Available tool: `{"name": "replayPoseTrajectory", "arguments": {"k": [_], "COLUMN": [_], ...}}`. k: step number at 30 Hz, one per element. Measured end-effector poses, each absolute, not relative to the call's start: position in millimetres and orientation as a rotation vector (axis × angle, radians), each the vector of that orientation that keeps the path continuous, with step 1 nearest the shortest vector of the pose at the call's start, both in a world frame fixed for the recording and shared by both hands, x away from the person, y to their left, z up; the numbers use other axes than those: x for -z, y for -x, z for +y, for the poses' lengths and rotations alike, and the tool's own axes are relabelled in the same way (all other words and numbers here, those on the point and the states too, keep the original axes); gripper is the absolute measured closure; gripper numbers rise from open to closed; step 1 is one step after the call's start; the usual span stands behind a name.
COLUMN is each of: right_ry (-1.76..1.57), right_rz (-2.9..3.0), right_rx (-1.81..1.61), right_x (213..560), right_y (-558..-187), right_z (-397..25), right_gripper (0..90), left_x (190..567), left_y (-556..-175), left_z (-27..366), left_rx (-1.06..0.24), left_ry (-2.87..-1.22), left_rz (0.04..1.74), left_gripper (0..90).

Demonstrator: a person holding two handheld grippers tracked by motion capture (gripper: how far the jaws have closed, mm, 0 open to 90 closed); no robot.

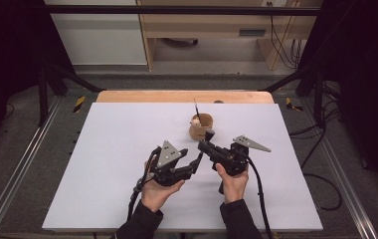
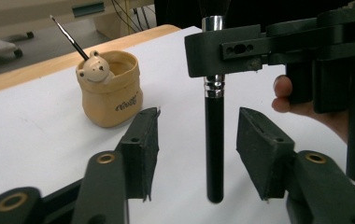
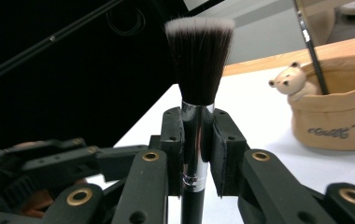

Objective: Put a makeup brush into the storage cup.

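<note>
My right gripper (image 3: 196,135) is shut on a makeup brush (image 3: 199,60), pinching its silver ferrule. The brush stands upright, with its white-tipped dark bristles on top. In the left gripper view its black handle (image 2: 214,140) hangs down between the jaws of my left gripper (image 2: 199,140), which is open and not touching it. From above, the left gripper (image 1: 197,160) sits just left of and below the right gripper (image 1: 204,146), mid-table. A tan cup (image 1: 200,127) with a small bear figure (image 2: 95,69) holds a thin brush (image 2: 70,37).
A white board (image 1: 117,149) covers the table, with a wooden edge (image 1: 177,96) at the far side. The cup (image 3: 334,112) stands just beyond the grippers. Dark frame posts and cables flank the table.
</note>
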State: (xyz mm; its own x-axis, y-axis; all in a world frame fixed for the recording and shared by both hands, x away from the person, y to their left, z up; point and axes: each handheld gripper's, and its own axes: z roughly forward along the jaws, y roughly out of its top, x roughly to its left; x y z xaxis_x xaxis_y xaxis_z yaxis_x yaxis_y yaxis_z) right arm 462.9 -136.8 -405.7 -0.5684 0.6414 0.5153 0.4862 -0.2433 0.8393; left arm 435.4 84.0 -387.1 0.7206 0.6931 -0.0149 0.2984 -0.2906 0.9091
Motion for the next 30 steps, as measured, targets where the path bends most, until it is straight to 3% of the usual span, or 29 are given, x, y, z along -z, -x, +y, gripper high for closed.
{"name": "replayPoseTrajectory", "arguments": {"k": [13,30], "right_ry": [-1.291,-1.160], "right_rz": [1.843,1.858], "right_rx": [-1.822,-1.707], "right_x": [399,381], "right_y": [-463,-466], "right_z": [-146,-153], "right_gripper": [77.3,77.3], "left_x": [372,374], "left_y": [-436,-434], "left_z": [112,157], "left_rx": [-0.495,-0.485], "left_ry": [-1.896,-1.891], "left_rz": [0.710,0.729], "left_gripper": [24.1,9.9]}}
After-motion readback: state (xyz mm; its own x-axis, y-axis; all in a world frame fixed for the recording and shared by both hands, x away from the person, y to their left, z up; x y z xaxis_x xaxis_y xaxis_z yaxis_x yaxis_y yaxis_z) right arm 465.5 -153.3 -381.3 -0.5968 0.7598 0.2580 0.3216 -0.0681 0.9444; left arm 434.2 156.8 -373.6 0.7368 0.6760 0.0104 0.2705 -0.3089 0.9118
